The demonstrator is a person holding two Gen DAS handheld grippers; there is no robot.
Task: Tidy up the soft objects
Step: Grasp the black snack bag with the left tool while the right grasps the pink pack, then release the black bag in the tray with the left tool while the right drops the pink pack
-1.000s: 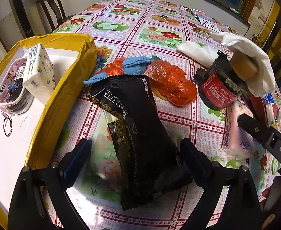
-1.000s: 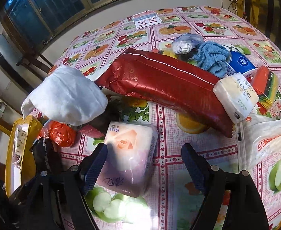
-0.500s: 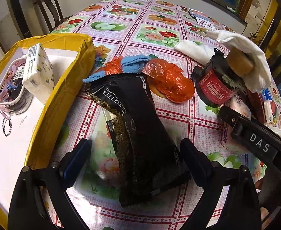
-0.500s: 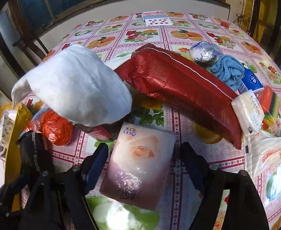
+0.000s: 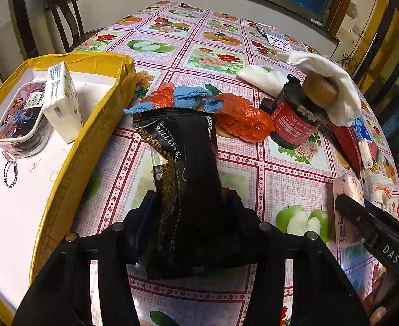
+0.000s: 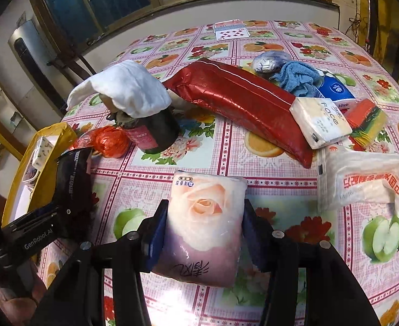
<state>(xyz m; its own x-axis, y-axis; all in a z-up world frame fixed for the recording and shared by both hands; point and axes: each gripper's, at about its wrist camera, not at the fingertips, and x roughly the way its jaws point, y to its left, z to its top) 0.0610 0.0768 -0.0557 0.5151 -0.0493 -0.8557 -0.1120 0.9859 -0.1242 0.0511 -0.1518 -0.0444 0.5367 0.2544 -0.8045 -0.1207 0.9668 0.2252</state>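
Observation:
A long black foil pouch [image 5: 185,179] lies on the tablecloth, and my left gripper [image 5: 189,214] is shut on its near end. In the right wrist view the same pouch [image 6: 73,179] sits at the left with that gripper around it. My right gripper [image 6: 203,225] is shut on a pink rose-print tissue pack [image 6: 204,225], which also shows at the right edge of the left wrist view [image 5: 345,198]. A yellow-rimmed tray [image 5: 71,168] to the left holds a white tissue pack [image 5: 62,103] and a cartoon pouch [image 5: 22,119].
An orange plastic bag [image 5: 240,116] and blue cloth [image 5: 191,95] lie beyond the black pouch. A black and red jar [image 6: 151,133] under a white cloth [image 6: 126,89] stands mid-table. A red foil pouch [image 6: 243,103], tissue packs [image 6: 321,122], a blue towel [image 6: 297,77] and sponges [image 6: 368,122] crowd the right.
Both grippers have closed: the left on the black pouch, the right on the rose tissue pack. The right gripper also shifted so the pack sits centred between its fingers.

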